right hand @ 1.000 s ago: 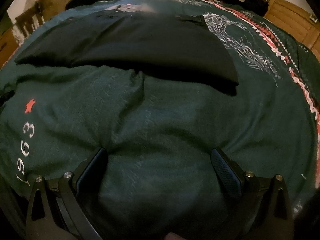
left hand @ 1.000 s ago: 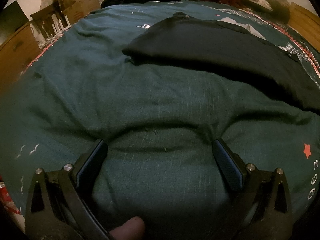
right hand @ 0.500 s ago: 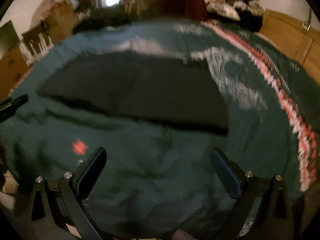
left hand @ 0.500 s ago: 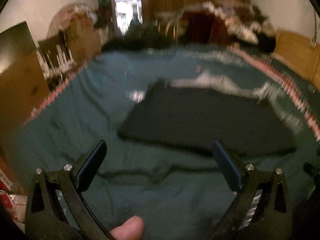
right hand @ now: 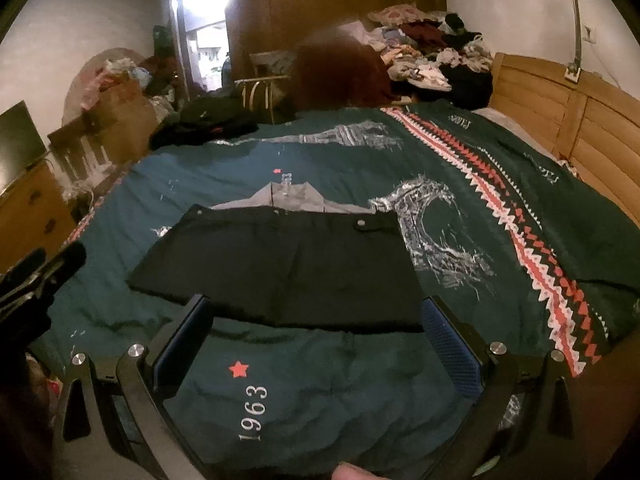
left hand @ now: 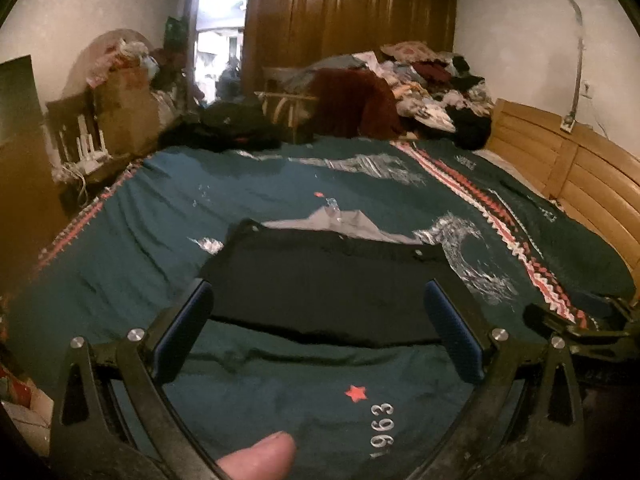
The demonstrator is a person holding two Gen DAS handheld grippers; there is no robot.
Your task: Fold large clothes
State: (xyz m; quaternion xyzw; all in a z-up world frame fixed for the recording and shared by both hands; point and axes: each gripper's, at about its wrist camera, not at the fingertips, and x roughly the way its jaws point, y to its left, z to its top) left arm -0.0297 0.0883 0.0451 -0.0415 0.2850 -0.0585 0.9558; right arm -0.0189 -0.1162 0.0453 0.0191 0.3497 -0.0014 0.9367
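The black garment [right hand: 280,268] lies flat in the middle of the frame in both wrist views, spread on the dark green bedspread [right hand: 320,392], a rough rectangle with its near edge straight across just beyond the fingertips. Along its far edge sit two small pale studs or buttons and what looks like a waistband, so it may be a skirt or folded trousers; I cannot tell which. It reads as soft, light woven cloth that will sag and drape when lifted, not slippery and not fragile. The likely places to take hold are the two near corners, lower left and lower right of the dark shape, pinching only the black layer so the bedspread beneath is not caught with it.

A grey garment [right hand: 288,196] pokes out from under its far edge.

The left gripper [left hand: 320,332] is spread wide and holds nothing, hovering above the bed; a fingertip shows at the bottom of that frame. The right gripper [right hand: 316,340] is equally wide apart and empty.

The bedspread carries a red star [right hand: 239,369] and the printed number "1963" [right hand: 254,412] in the lower part of both frames. Smaller pale lettering at upper right is too blurred to read.
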